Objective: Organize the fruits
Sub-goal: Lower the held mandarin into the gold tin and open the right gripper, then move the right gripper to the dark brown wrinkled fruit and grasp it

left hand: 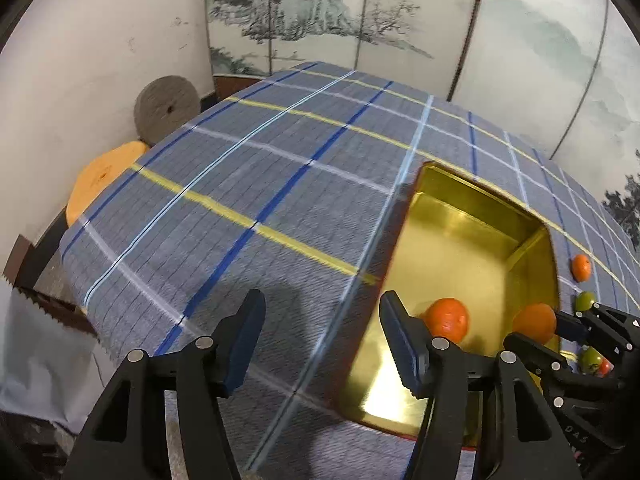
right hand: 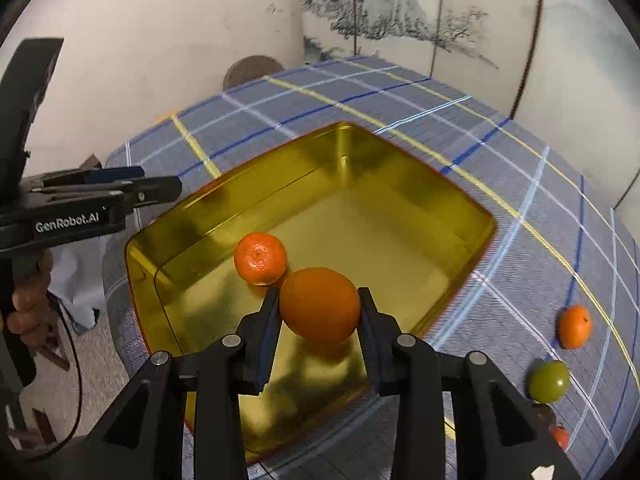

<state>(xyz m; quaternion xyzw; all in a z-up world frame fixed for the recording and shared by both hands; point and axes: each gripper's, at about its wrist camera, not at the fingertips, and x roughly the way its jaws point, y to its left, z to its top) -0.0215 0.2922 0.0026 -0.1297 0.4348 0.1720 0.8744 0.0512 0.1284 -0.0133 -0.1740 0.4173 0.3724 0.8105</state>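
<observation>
Right hand-held gripper (right hand: 319, 304): closed on a large orange (right hand: 320, 305), pinched between both fingers and held over the near part of the gold tin (right hand: 472, 216). Whether the orange touches the tin floor cannot be told.

Left hand-held gripper (left hand: 322, 320): spread wide, nothing held, hovering over the plaid-covered surface (left hand: 240, 200) with the tin just off its right finger. In the right wrist view it is seen far left, level with the tin's left wall.

A small mandarin (right hand: 260, 258) lies inside the tin, just ahead and left of the held orange; contact between the two cannot be told.

Outside the tin, on the cloth to the right of the right hand-held gripper: one orange mandarin (right hand: 574, 326) furthest ahead, a green fruit (right hand: 549, 381) nearer, and a partly hidden reddish-orange fruit (right hand: 560, 437) nearest, beside the gripper body. All three are apart from the tin.

A painted folding screen (left hand: 340, 12) stands behind the surface.
</observation>
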